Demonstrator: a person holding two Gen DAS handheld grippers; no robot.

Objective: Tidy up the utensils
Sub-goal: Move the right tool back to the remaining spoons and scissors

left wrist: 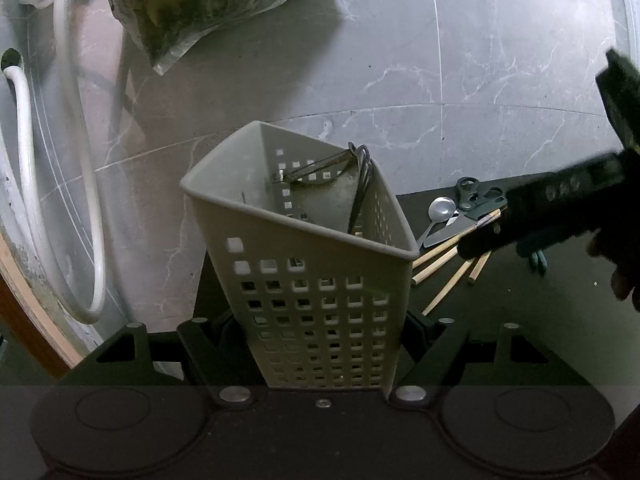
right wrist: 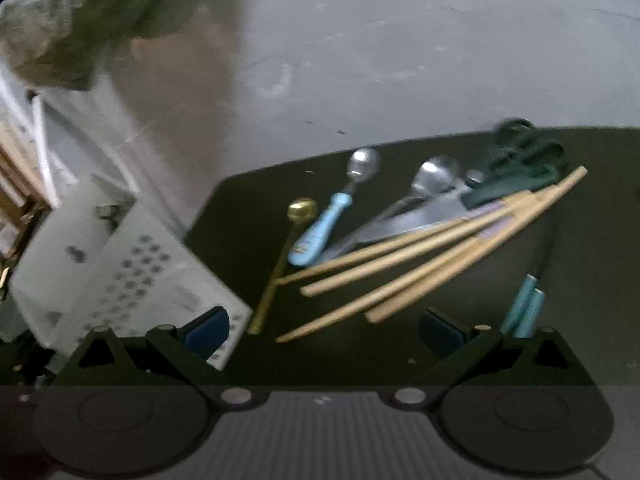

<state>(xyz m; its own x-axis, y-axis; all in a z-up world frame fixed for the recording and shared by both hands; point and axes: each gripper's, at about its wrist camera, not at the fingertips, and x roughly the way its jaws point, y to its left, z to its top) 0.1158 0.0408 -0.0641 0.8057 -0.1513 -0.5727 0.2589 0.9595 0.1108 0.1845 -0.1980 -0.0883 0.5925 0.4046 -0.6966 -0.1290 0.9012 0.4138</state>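
Observation:
In the left wrist view a white perforated utensil basket stands tilted at the dark table's left end, and my left gripper is shut on its lower part. A few metal utensils lean inside it. In the right wrist view my right gripper is open just above the near ends of several wooden chopsticks, touching nothing. Beyond them lie a gold spoon, a blue-handled spoon, a silver spoon, a knife and dark green scissors. The basket shows at the left.
The dark table top ends just behind the utensils, with grey marble floor beyond. A teal-handled tool lies by the right finger. A white hose and a plastic bag lie on the floor, left and far.

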